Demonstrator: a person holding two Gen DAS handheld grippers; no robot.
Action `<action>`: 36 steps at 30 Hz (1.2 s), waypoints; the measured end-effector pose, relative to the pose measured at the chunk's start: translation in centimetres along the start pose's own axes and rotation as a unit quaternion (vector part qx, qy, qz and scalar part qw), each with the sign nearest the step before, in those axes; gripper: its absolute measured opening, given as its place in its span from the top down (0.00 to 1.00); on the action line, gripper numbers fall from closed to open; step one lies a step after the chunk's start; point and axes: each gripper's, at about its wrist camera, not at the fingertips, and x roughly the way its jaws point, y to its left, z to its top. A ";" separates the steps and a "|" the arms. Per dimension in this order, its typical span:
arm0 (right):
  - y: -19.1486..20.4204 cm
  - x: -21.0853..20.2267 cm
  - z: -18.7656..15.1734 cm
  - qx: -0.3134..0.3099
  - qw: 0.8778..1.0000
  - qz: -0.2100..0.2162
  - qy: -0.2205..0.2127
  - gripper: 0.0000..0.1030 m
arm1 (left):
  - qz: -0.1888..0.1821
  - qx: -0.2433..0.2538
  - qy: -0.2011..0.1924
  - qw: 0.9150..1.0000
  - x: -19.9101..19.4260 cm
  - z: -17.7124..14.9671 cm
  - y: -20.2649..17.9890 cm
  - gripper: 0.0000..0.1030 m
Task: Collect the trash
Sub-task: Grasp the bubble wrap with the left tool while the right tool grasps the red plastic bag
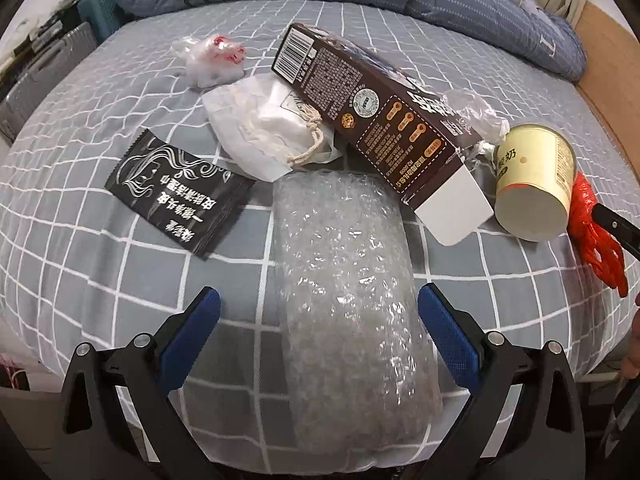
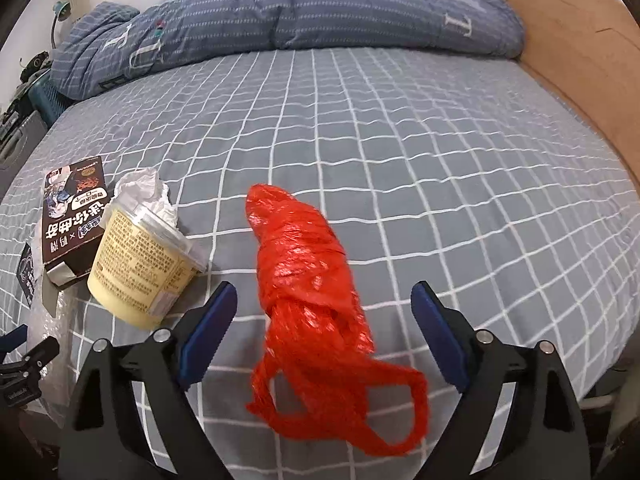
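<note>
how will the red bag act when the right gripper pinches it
The red bag is thin crinkled plastic twisted into a bundle, so it should crush flat and feel very light. Its loose loops near the open right gripper will probably dangle. The glossy film may slip unless several layers are caught.

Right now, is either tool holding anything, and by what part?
Nothing is held. The left tool is open around the bubble wrap; the right tool is open around the red bag.
</note>
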 end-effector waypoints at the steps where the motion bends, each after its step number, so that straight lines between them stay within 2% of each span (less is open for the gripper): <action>1: 0.1 0.4 0.2 -0.001 1.000 0.003 0.004 0.24 | -0.001 -0.001 0.003 1.000 0.2 0.1 -0.1 0.06; 3: 0.3 1.1 0.4 -0.002 1.000 0.008 0.013 0.29 | 0.001 0.001 0.007 1.000 0.6 0.3 -0.2 0.09; 5: 0.6 1.8 0.5 -0.005 1.000 0.011 0.021 0.35 | 0.000 0.000 0.014 1.000 1.1 0.5 -0.2 0.16; 6: 0.7 2.0 0.6 -0.005 1.000 0.013 0.025 0.45 | -0.006 -0.005 0.018 1.000 1.4 0.5 -0.2 0.20; 7: 0.7 2.6 0.6 -0.004 0.999 0.018 0.036 0.50 | -0.010 -0.010 0.018 1.000 1.5 0.5 -0.1 0.23; 9: 0.7 3.0 0.7 0.002 0.999 0.019 0.041 0.52 | -0.008 -0.009 0.017 1.000 1.8 0.7 0.0 0.30; 11: 0.5 3.2 0.7 0.005 0.999 0.021 0.046 0.56 | -0.010 -0.002 0.015 1.000 1.8 0.8 -0.2 0.42; 13: 0.6 3.3 0.8 0.005 0.999 0.021 0.047 0.61 | -0.012 0.006 0.014 1.000 1.8 0.8 -0.4 0.50; 20: 0.9 2.7 0.6 0.004 0.999 0.016 0.040 0.66 | -0.013 0.021 0.006 1.000 1.4 1.5 -0.5 0.68; 36: 1.0 -0.7 -0.2 0.019 1.000 0.006 0.020 0.66 | -0.016 0.015 0.001 1.000 -1.0 0.5 0.1 0.72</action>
